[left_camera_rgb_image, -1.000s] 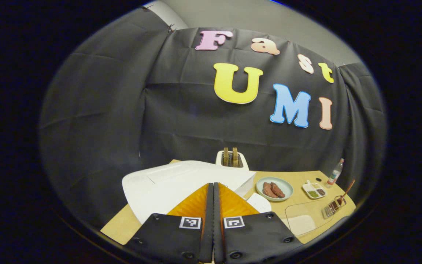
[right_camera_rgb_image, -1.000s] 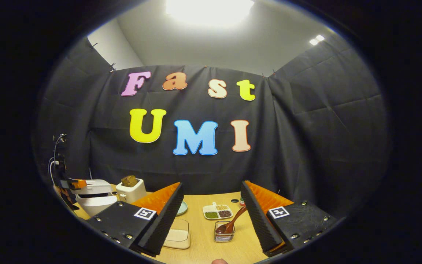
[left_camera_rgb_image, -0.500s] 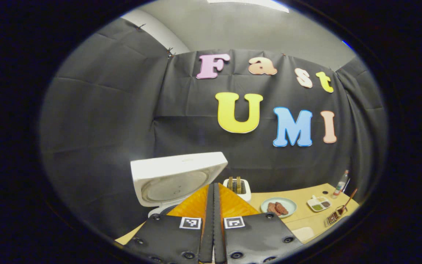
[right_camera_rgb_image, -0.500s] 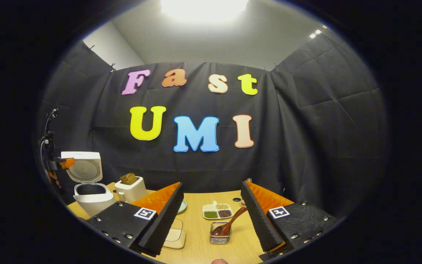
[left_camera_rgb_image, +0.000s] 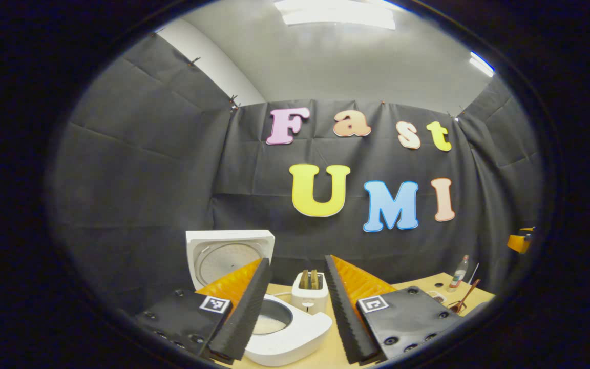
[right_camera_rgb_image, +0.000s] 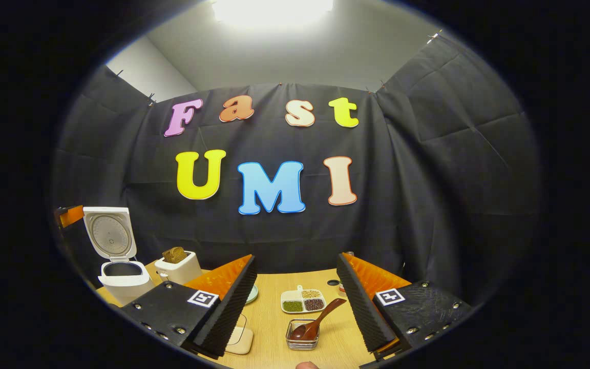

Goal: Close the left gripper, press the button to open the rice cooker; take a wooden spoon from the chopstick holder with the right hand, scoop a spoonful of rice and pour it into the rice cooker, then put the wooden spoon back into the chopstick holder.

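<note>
Wooden and dark brown, the spoon (right_camera_rgb_image: 318, 320) leans in the wire chopstick holder (right_camera_rgb_image: 302, 334), bowl down and handle tilting up to the right, directly ahead of the right gripper (right_camera_rgb_image: 296, 302), whose jaws stand wide with nothing between them. The left gripper (left_camera_rgb_image: 291, 302) also has its jaws spread wide and empty; between them lies the white rice cooker (left_camera_rgb_image: 279, 328), its lid (left_camera_rgb_image: 229, 256) standing upright and the inner pot exposed.

With the cooker open, the next step is probably the spoon pickup. The handle is slim and slanted, so jaws closing off-centre could tip the light holder or let the spoon twist in the grip. A loaded spoon must then cross the desk (right_camera_rgb_image: 274, 330) to the cooker at the far left, and any tilt would spill rice.

Around the route stand a white toaster (right_camera_rgb_image: 175, 266) with bread beside the cooker, a divided dish of beans and grains (right_camera_rgb_image: 302, 301) just behind the holder, and a clear container of rice (right_camera_rgb_image: 238, 338) partly hidden by the right gripper's left finger. A small bottle (left_camera_rgb_image: 458, 274) stands at the desk's far edge.
</note>
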`<state>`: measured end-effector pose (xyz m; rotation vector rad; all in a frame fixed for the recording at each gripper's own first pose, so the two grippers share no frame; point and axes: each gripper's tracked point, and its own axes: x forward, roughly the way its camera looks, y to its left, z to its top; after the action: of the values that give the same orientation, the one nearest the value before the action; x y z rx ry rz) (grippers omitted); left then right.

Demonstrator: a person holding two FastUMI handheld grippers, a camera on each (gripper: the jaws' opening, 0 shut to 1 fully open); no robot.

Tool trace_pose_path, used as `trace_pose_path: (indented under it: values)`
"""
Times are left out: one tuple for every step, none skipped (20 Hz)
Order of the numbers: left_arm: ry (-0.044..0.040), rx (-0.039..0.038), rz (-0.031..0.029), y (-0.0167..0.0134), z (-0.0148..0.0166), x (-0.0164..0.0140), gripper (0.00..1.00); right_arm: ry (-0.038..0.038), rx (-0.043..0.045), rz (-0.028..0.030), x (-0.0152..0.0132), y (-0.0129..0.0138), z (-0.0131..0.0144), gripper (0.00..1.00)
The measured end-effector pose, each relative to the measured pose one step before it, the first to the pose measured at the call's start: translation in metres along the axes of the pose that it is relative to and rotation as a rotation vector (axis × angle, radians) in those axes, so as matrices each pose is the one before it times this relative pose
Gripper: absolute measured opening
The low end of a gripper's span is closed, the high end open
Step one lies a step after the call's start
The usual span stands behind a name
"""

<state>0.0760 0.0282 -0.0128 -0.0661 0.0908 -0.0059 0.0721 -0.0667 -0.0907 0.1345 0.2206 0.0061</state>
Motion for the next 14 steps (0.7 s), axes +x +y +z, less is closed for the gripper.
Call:
trace_pose_path:
  values:
    - [-0.00811, 0.00722, 0.00035, -0.00510, 0.00260, -0.00537, 0.72, 0.00731, 0.00749, 0.00035, 0.00811, -0.00316, -0.00269, 0.96]
    - [-0.00304, 0.00093, -0.00469, -0.00572, 0.00217, -0.00505, 0.85, 0.00743, 0.00433, -0.00164, 0.00696, -0.00319, -0.00282, 0.96]
    - [0.00148, 0.00141, -0.00070, -0.00396, -0.00012, -0.00456, 0.85, 0.00471, 0.00329, -0.00132, 0.00714, -0.00392, -0.00324, 0.96]
    - [0.00435, -0.00253, -0.00364, -0.00362, -0.00049, -0.00400, 0.84, 0.00528, 0.00394, 0.00301, 0.00732, -0.00258, -0.00222, 0.96]
    - [0.00303, -0.00209, 0.00023, -0.00441, 0.00015, -0.00511, 0.86, 0.00615, 0.00584, 0.00574, 0.00668, -0.00189, -0.00443, 0.96]
    - [0.00113, -0.00129, 0.00561, -0.00223, -0.00014, -0.00432, 0.88, 0.00581, 0.00734, 0.00176, 0.00661, -0.00324, -0.00338, 0.96]
    - [0.00270, 0.00228, 0.00192, -0.00401, 0.00024, -0.00423, 0.88, 0.00690, 0.00608, 0.00193, 0.00654, -0.00432, -0.00477, 0.96]
    - [0.00138, 0.00379, 0.00729, -0.00283, 0.00012, -0.00373, 0.94, 0.01301, 0.00417, -0.00130, 0.00689, -0.00433, -0.00593, 0.96]
    - [0.00157, 0.00522, 0.00574, -0.00163, -0.00005, -0.00488, 0.99, 0.01362, 0.00106, -0.00491, 0.00752, -0.00517, -0.00742, 0.96]
    - [0.00137, 0.00501, 0.00386, -0.00251, 0.00060, -0.00385, 0.92, 0.01298, 0.00116, -0.00362, 0.00736, -0.00559, -0.00681, 0.96]
    - [0.00007, 0.00859, 0.00241, -0.00291, 0.00150, -0.00375, 0.92, 0.01219, 0.00390, -0.00127, 0.00742, -0.00337, -0.00678, 0.96]
    - [-0.00065, 0.01240, 0.00268, -0.00245, 0.00077, -0.00335, 0.99, 0.01662, 0.00674, -0.00107, 0.00726, -0.00329, -0.00752, 0.96]
    - [-0.00013, 0.01501, 0.00832, -0.00029, 0.00102, -0.00241, 0.95, 0.02405, 0.00721, -0.00201, 0.00775, -0.00306, -0.01139, 0.96]
    - [0.00235, 0.01530, 0.00826, 0.00000, 0.00069, -0.00174, 0.95, 0.02109, 0.00456, -0.00114, 0.00597, -0.00309, -0.00993, 0.96]
